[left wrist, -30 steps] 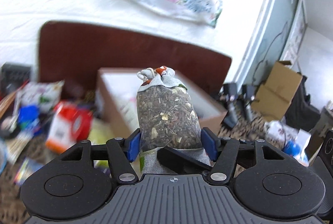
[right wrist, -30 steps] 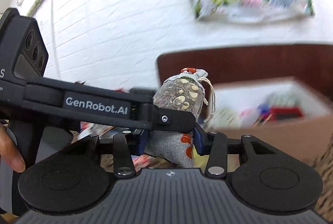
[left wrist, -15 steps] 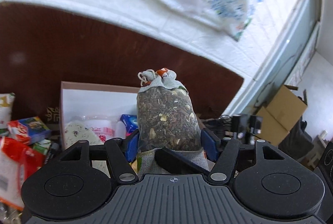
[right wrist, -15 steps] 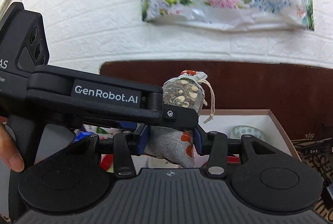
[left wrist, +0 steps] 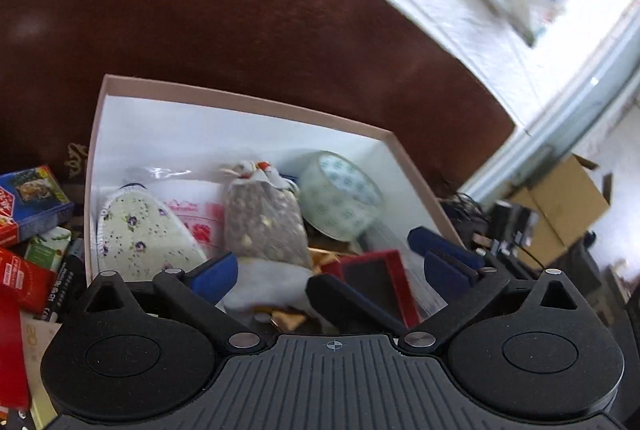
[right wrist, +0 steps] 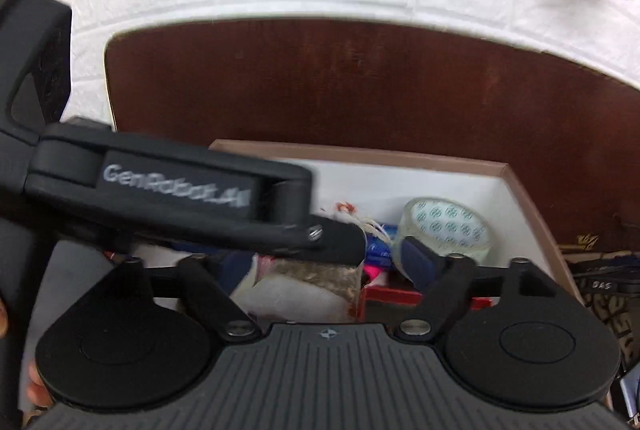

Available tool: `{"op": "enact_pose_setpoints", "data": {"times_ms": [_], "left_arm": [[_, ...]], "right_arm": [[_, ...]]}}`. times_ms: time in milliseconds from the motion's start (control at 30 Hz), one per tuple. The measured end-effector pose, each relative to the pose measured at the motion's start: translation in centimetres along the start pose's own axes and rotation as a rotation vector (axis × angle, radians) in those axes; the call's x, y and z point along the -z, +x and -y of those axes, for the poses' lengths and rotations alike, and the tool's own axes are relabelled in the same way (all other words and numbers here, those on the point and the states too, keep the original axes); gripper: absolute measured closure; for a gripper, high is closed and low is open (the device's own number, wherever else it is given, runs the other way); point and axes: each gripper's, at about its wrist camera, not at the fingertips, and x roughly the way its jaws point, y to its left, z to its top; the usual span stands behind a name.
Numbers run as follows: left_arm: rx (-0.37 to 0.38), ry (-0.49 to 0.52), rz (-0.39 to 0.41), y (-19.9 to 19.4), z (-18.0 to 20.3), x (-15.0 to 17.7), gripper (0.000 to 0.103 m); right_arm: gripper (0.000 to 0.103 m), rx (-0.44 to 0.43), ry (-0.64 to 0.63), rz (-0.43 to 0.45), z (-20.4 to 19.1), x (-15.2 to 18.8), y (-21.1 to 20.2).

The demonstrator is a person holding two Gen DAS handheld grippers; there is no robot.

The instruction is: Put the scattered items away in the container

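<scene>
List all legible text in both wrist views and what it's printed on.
"GenRobot.AI": white lettering on the black arm of the left gripper, right wrist view, slightly motion-blurred.
"DAS": dark item right of the box.
Unreadable: Chinese print on the blue and red carton, red packet, dark pen-like item, pink print on the white bag; the tape roll carries only a repeating logo.

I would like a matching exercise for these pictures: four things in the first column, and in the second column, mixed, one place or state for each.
Things:
1. herb sachet
2. tape roll
3. blue card box
4. left gripper

Places or states:
A. outside the cardboard box, on its left in the left wrist view
B. jaws opening, pads clear of the sachet
C. in the box, by its right wall
D. in the box, between the floral pouch and the tape

Pairs: 1-D, 2-C, 3-A, 4-B
</scene>
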Motion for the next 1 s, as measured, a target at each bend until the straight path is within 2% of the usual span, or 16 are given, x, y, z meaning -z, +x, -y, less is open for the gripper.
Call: {"op": "enact_pose_setpoints", "data": {"times_ms": [133,200,333,500,667,733,867,1000], "left_arm": [[-0.003,0.073,0.013,-1.7,1.4,1.5,0.0],[-0.038,0.09,0.022,-3.0,2.2,2.5,0.0],[-0.057,0.133,0.061,-6.7,3.2,5.2,0.0],[-0.269,0.173,0.107,-10.8,4.7,9.7,0.0],[-0.396,0.248,0.149,-13.2,6.3,14.0,0.0],[-0.42,0.261,0.155,-13.8,6.9,15.0,0.0],[-0.441,0.3,0.118,-14.7,8.1,16.0,0.0],[-0.496,0.336,0.124,-15.8,9.1,16.9,0.0]], "right_arm": [[0.004,0.015,0.023,0.053,0.0,1.0,-2.9],[0.003,0.01,0.046,0.068,0.0,1.6,-4.3],[0.001,-0.008,0.126,0.093,-0.3,3.2,-7.7],[0.001,-0.006,0.2,0.072,-1.3,6.7,-11.7],[0.001,0.07,0.216,0.042,-2.6,9.8,-14.9],[0.0,0.094,0.223,0.031,-2.8,10.5,-15.9],[0.0,0.134,0.164,0.019,-3.8,11.5,-18.2],[0.0,0.166,0.113,0.026,-4.5,11.8,-19.8]]}}
